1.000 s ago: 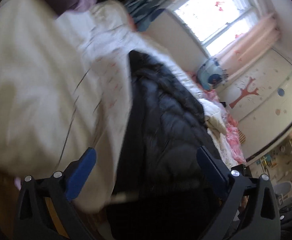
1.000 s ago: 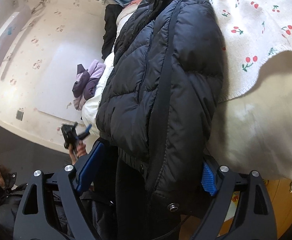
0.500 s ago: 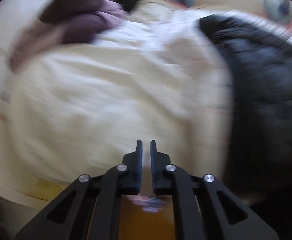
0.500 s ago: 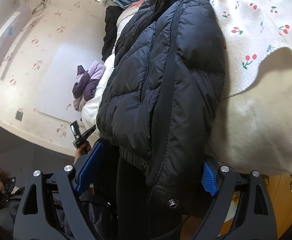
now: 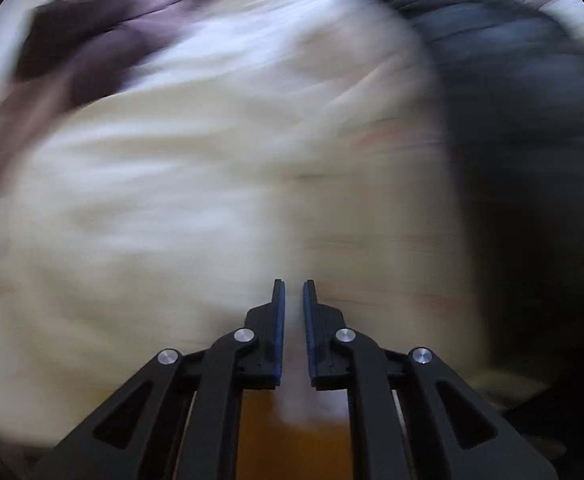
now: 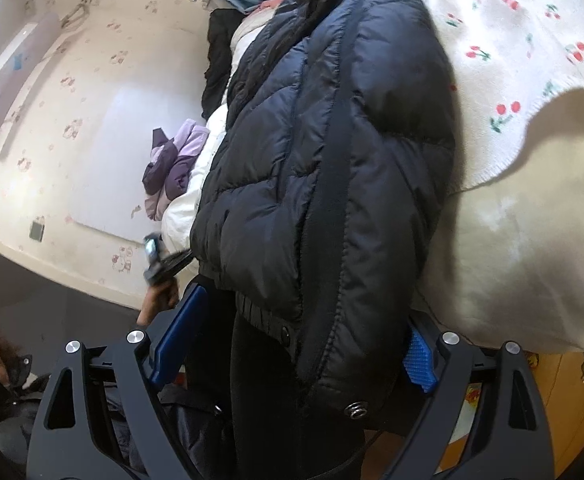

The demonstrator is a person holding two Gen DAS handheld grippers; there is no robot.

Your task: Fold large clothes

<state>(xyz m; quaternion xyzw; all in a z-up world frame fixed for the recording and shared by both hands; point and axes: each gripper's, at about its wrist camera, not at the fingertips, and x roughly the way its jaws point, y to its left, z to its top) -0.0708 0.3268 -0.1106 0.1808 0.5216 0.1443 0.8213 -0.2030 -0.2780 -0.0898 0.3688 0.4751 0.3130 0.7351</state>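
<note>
One bed was in view, covered by one cream quilt [image 6: 531,248] that filled most of the left wrist view [image 5: 152,200], where everything beyond the fingers was heavily blurred. One white knitted blanket with a red cherry print [image 6: 511,60] lay on top of the quilt, its edge curling up on the right side of the right wrist view. One black puffer jacket [image 6: 331,152] lay lengthwise on the bed, touching the cherry blanket along one side, with its hem and one metal snap button [image 6: 354,408] hanging over the near edge of the bed. The same jacket appeared as a dark blurred mass at the right of the left wrist view [image 5: 511,120]. One purple and lilac garment [image 6: 174,164] lay bunched near the wall, well apart from the jacket's hem; it also showed in the upper left of the left wrist view [image 5: 84,52]. One further black garment [image 6: 218,64] lay at the far end of the bed.

Two grippers were counted. The right gripper [image 6: 295,356] stood with its jaws wide apart, the jacket's hem hanging between the two blue pads; whether either pad pressed on the fabric could not be told. The left gripper [image 5: 293,320] was nearly closed, its jaws opening slightly, with a narrow gap and nothing between the pads. It was also seen, small, beside the jacket's hem [image 6: 160,264], carried by one hand [image 6: 160,298].
</note>
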